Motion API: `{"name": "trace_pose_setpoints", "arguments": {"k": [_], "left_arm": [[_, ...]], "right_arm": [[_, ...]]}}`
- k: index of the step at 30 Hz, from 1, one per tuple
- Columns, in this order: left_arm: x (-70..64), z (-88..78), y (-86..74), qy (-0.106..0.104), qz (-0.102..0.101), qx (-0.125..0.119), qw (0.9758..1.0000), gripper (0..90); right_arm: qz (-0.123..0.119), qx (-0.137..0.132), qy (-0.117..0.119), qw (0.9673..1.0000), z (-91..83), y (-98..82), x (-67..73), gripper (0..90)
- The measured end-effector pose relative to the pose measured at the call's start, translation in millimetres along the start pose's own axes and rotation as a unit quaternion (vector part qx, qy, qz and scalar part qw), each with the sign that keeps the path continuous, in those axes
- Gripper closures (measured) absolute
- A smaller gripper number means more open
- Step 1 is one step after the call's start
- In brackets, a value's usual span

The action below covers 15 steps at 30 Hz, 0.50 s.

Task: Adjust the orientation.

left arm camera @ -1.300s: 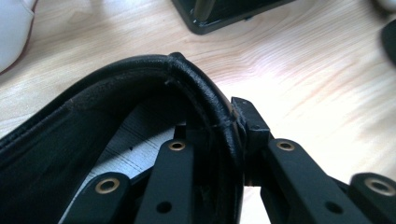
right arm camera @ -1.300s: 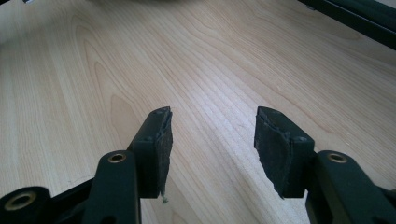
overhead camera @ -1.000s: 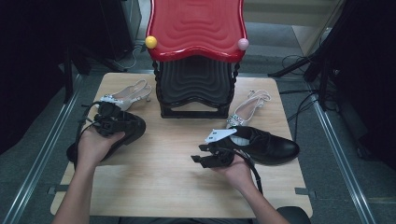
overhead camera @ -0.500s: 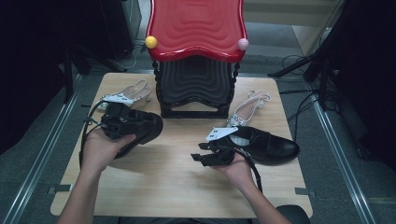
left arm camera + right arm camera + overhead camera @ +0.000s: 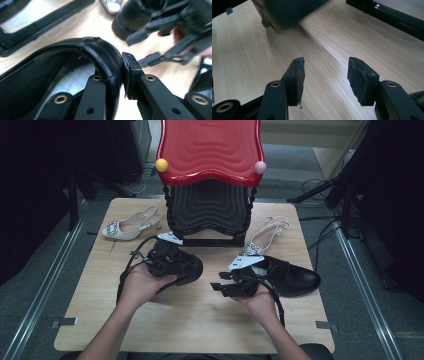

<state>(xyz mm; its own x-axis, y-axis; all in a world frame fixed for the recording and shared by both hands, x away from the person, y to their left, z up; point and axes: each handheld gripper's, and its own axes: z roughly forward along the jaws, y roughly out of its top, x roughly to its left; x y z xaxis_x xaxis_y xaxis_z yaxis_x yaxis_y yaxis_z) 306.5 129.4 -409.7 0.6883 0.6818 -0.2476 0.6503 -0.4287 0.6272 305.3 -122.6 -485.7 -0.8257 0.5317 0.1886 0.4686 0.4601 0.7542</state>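
Note:
My left gripper point(image 5: 172, 261) is shut on the heel rim of a black leather shoe point(image 5: 186, 268) and holds it over the middle left of the table. In the left gripper view the jaws point(image 5: 117, 72) pinch the shoe's collar point(image 5: 100, 50), one jaw inside and one outside. My right gripper point(image 5: 218, 281) stands open just right of centre, pointing left at the held shoe, nothing between its pads point(image 5: 325, 72). The held shoe shows blurred at the top point(image 5: 287, 10). The matching black shoe point(image 5: 292, 276) lies on the table behind my right hand.
A red-topped black shoe rack point(image 5: 210, 155) stands at the table's back centre, its base point(image 5: 392, 15) near my right gripper. One beige slingback heel point(image 5: 130, 225) lies at the back left, another point(image 5: 270, 232) at the back right. Bare wood table point(image 5: 200, 325) lies in front.
My left hand has carried the black shoe rightward from the table's left side toward the centre. The right gripper has stayed in place, open.

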Motion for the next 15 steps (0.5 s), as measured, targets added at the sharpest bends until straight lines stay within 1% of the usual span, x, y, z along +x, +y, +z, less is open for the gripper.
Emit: {"name": "trace_pose_setpoints", "arguments": {"k": [1,2,3,5,6,7,9,10,11,12,13,14,15], "left_arm": [[-1.3,10.8,0.9,0.001,0.003,0.012,0.9999,81.3],[-1.3,10.8,0.9,0.001,0.003,0.012,0.9999,81.3],[-1.5,20.4,1.6,0.003,0.007,0.021,0.9997,81.1],[-1.0,30.3,1.9,0.004,0.011,0.03,0.9995,80.6],[-1.0,30.3,1.9,0.004,0.011,0.03,0.9995,80.4],[-1.0,35.5,2.0,0.003,0.011,0.035,0.9993,80.3],[-0.2,50.4,1.8,0.002,0.013,0.053,0.9985,79.9],[0.9,55.3,1.2,-0.003,0.009,0.056,0.9984,79.7],[2.4,59.1,0.8,-0.008,0.01,0.064,0.9979,79.6],[2.4,59.1,0.8,-0.008,0.01,0.064,0.9979,79.5],[2.2,66.1,0.2,-0.01,0.006,0.069,0.9976,79.3],[2.0,67.6,0.5,-0.008,0.012,0.075,0.9971,79.1],[1.2,68.9,0.7,-0.006,0.013,0.077,0.9969,78.9]], "right_arm": [[0.001,-0.002,-0.003,1.0,-1.0,-0.7,-0.3,48.5],[0.001,-0.002,-0.003,1.0,-1.0,-0.7,-0.3,48.5],[0.004,-0.003,-0.005,1.0,-3.0,-2.1,-1.0,48.5],[0.007,-0.003,-0.007,0.9999,-4.6,-3.5,-1.8,48.5],[0.008,-0.003,-0.008,0.9999,-5.2,-4.2,-2.1,48.5],[0.008,-0.002,-0.009,0.9999,-5.9,-4.9,-2.3,48.5],[0.01,-0.002,-0.011,0.9999,-6.7,-6.0,-2.3,48.5],[0.011,-0.001,-0.012,0.9999,-7.4,-6.9,-2.2,48.5],[0.012,-0.002,-0.013,0.9998,-8.0,-7.6,-2.1,48.5],[0.012,-0.001,-0.013,0.9998,-8.7,-8.3,-2.1,48.6],[0.013,-0.002,-0.014,0.9998,-9.3,-9.0,-2.4,48.6],[0.014,-0.002,-0.016,0.9998,-10.1,-9.6,-2.6,48.5],[0.015,-0.002,-0.016,0.9998,-10.9,-10.0,-3.0,48.5]]}}
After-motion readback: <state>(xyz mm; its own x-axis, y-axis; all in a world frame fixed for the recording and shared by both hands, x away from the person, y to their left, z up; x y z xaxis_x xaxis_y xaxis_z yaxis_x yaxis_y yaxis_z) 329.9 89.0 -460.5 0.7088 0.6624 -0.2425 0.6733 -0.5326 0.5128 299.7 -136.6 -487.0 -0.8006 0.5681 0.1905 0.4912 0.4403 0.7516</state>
